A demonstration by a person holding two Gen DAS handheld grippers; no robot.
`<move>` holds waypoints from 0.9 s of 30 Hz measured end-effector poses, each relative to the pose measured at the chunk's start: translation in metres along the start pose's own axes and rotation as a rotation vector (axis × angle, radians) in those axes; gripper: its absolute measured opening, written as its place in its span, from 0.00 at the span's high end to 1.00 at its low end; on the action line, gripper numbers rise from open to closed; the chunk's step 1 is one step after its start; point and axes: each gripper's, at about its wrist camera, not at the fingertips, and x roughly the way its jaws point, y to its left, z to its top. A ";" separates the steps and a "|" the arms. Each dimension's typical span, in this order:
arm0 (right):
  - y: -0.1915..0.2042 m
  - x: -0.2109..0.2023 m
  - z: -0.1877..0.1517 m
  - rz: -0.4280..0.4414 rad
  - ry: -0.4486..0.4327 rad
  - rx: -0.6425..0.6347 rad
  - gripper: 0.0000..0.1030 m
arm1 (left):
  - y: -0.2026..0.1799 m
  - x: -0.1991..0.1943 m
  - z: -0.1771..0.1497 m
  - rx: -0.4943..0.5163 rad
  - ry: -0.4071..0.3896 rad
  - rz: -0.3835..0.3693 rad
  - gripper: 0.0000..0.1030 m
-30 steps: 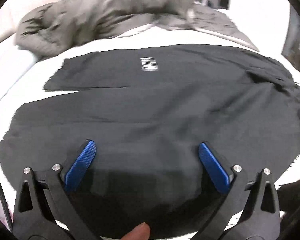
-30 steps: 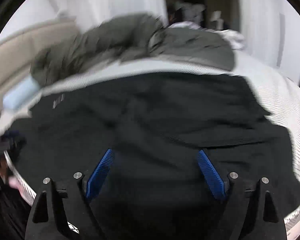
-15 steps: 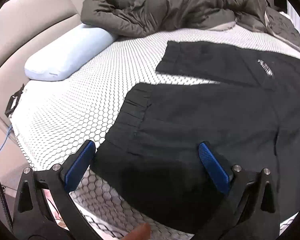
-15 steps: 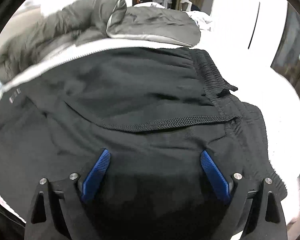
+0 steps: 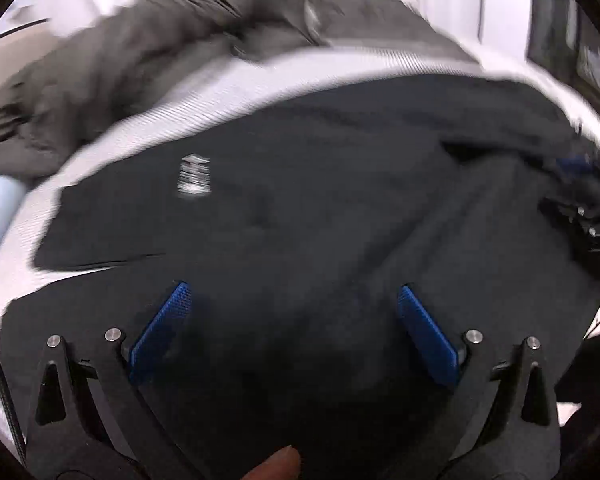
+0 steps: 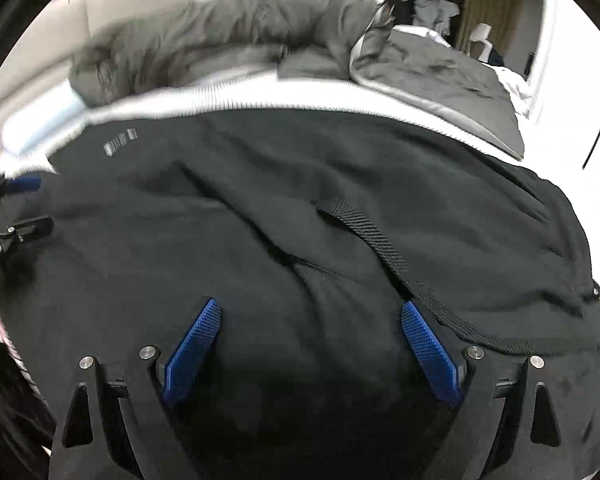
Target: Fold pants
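- Black pants (image 5: 340, 220) spread flat on the bed (image 5: 228, 92), legs toward the left.
- Left hand-held gripper (image 5: 292, 300) above the pants, blue pads wide apart, empty.
- Right hand-held gripper (image 6: 310, 312) likewise spread apart, empty, over the pocket opening (image 6: 364, 236).
- Grey duvet (image 6: 260, 32) bunched behind.

Left gripper (image 5: 292, 330) jaws spread wide over black pants (image 5: 320, 220), nothing clamped. Pants flat on white bed (image 5: 228, 92); grey duvet (image 5: 140, 52) bunched behind. Frame motion-blurred.

Pants (image 5: 320, 220) on bed (image 5: 240, 84), duvet (image 5: 148, 52) behind
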 end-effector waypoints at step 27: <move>-0.047 -0.065 0.031 -0.128 -0.218 0.055 0.08 | -0.029 -0.020 0.092 -0.048 -0.179 -0.096 0.01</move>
